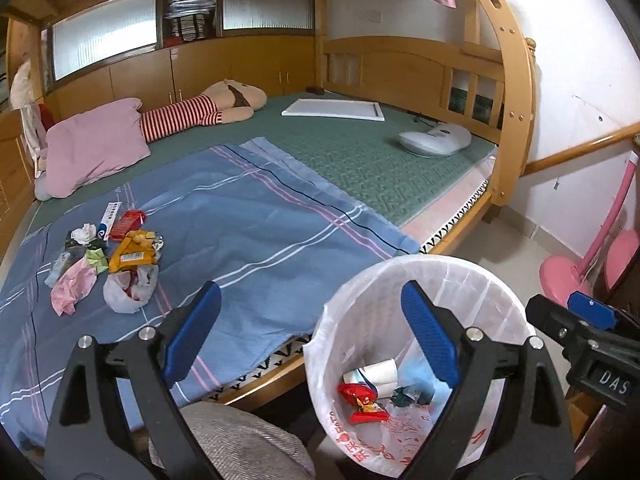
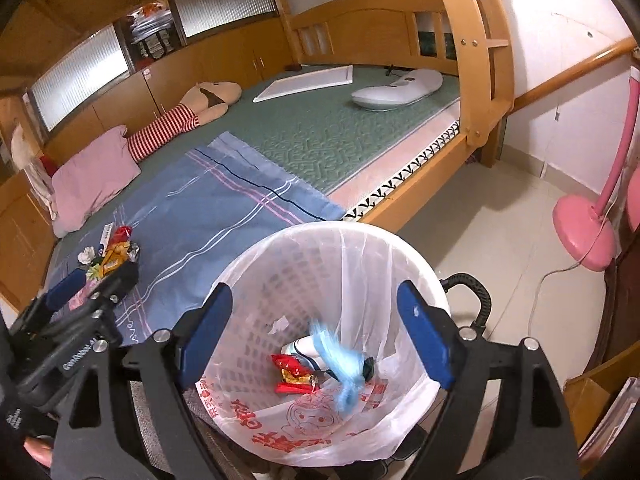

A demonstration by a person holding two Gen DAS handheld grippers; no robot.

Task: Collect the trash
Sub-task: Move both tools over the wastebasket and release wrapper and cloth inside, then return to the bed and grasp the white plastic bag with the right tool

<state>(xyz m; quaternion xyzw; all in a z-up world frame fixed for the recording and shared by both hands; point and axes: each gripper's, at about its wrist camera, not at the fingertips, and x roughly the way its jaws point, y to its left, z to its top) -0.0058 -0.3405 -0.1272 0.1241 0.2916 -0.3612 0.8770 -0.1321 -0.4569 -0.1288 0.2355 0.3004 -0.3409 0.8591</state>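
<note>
Right gripper point(image 2: 316, 336) over the lined bin point(image 2: 256, 252), jaws released, a blurred blue scrap point(image 2: 344, 364) falling between and below them. Left gripper point(image 1: 312, 336) jaws spread, empty, trash pile point(image 1: 108, 260) on the bed point(image 1: 280, 216) well ahead and left. Risk: light wrappers slipping from a loose pinch, or the bin tipping if nudged.
</note>
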